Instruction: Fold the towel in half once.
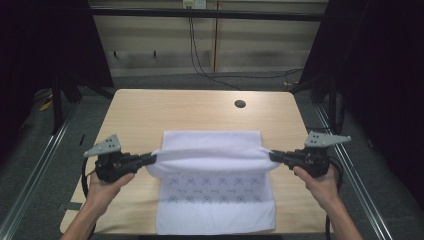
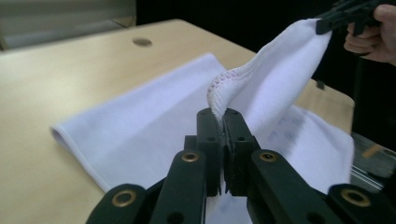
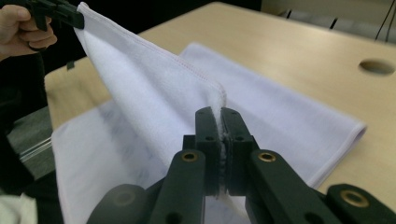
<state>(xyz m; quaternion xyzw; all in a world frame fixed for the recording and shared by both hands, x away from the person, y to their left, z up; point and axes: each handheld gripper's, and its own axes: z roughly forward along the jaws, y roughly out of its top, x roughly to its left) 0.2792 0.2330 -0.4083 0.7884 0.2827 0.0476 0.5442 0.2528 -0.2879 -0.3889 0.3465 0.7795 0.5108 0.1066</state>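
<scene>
At the left, the left gripper (image 1: 152, 159) has its jaws clamped on a corner of the white towel (image 1: 215, 200), and the left gripper view shows the stitched hem (image 2: 224, 81) pinched tight between the two black jaws. The towel lies on the near middle of the wooden table (image 1: 150, 110); its far part already rests doubled on the tabletop, with a fold showing along the far side, while a lifted edge hangs stretched in a shallow roll between the two grippers, above the flat near part. Judging by this, the folding is partway through: the edge has been picked up at both corners and carried over the cloth, but it has not been laid down, aligned or released, and any further fold is still to come. On the flat near part there are rows of small bluish printed motifs (image 1: 214, 190), too small and faint to read as letters or a brand; no label or legible writing can be made out anywhere on the towel. Farther back, a round hole (image 1: 240, 104) sits in the table's far right area. At the right, the right gripper (image 1: 272, 157) likewise has its jaws closed on the opposite corner, the cloth squeezed between them in the right gripper view (image 3: 219, 121).
</scene>
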